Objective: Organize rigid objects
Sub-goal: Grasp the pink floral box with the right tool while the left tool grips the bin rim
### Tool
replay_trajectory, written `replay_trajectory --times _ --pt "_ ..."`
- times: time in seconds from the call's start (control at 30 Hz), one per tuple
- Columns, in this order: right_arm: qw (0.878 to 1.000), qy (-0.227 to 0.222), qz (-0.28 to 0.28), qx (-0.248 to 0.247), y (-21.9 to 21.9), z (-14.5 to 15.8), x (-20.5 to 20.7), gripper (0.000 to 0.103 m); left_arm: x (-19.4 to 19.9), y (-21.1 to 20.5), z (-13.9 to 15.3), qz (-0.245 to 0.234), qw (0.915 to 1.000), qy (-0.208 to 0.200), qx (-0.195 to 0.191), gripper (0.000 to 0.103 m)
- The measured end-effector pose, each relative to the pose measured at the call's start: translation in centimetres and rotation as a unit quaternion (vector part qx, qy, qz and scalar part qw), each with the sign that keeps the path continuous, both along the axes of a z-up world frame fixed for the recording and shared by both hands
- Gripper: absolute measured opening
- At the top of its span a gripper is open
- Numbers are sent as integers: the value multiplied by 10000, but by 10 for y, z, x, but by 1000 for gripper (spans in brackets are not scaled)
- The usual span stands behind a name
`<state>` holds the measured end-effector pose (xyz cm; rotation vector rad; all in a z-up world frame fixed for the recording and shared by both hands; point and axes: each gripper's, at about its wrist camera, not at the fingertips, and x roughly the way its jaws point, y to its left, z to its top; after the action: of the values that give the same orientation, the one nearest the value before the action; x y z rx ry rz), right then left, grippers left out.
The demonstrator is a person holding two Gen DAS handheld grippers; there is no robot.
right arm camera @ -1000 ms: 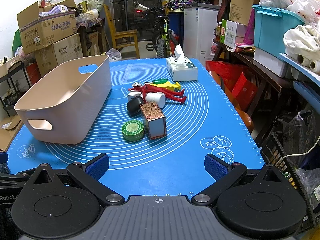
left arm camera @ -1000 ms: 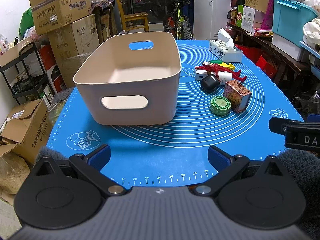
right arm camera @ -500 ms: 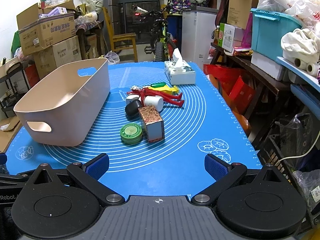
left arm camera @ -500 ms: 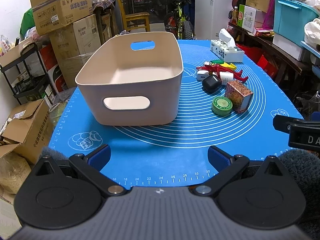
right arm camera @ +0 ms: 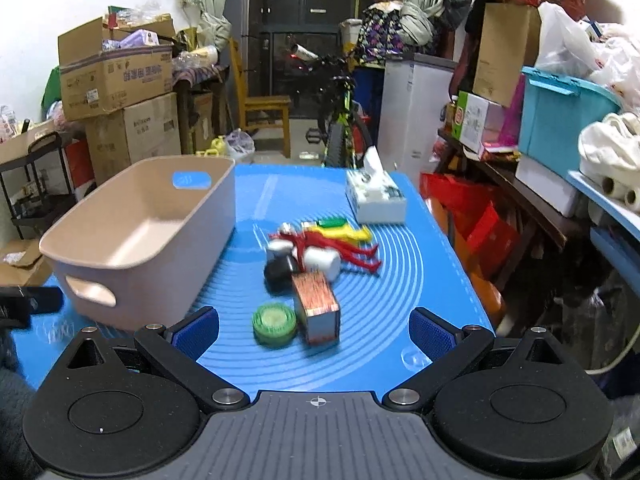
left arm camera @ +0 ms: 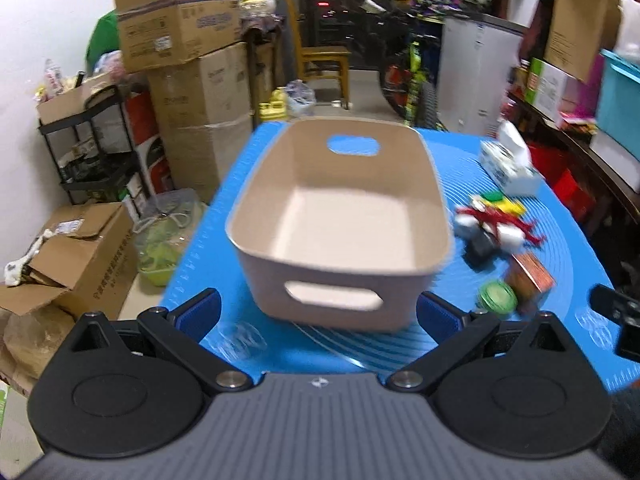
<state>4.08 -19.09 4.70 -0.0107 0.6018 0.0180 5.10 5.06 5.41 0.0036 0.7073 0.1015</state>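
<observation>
progress: nothing's getting sorted yet as far as I can tell. The beige bin (left arm camera: 340, 216) is sitting empty and every loose item is still lying out on the mat.

room: boxes (right arm camera: 120, 76) are piling up behind the bin, with a chair (right arm camera: 260, 108) and bike farther back.

surface: blue baking mat (right arm camera: 400, 292) is covering the table under the bin.

tissue box (right arm camera: 376, 200): sitting right of the bin, toward the far end.

clutter: patterned box (right arm camera: 318, 308), green tin (right arm camera: 275, 320), black case (right arm camera: 280, 274), white bits and a red figure (right arm camera: 340, 248) are bunching up just right of the bin.

left gripper (left arm camera: 318, 312): jaws spread wide, holding nothing, hovering at the bin's near end.

right gripper (right arm camera: 314, 328): also gaping, empty, hanging near the tin.
</observation>
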Motion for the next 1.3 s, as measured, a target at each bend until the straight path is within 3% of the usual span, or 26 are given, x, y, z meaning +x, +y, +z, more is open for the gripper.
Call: replay_trajectory --times 0.23,0.47,0.67,0.83,1.1,1.17,1.3 --pt "9999 -40 -89 51 -3 2 45 101 42 30 12 307 9993 -106 205 103" --pt "9998 196 -91 -51 -7 -16 90 100 96 43 6 190 9976 228 632 103" --pt "9979 628 -135 43 -15 -40 125 99 131 56 -8 107 9974 490 525 103" --pt "9942 1052 -38 225 -21 -56 149 92 156 77 -27 354 9947 965 70 102" --pt "9898 1403 56 227 -13 -76 172 87 168 83 -37 226 9920 1238 54 101" --pt "9887 1486 82 171 -9 -80 175 85 171 86 -41 227 9898 1404 97 86" --pt "9858 1675 106 68 -2 -86 180 81 176 88 -46 134 9862 1650 -23 76"
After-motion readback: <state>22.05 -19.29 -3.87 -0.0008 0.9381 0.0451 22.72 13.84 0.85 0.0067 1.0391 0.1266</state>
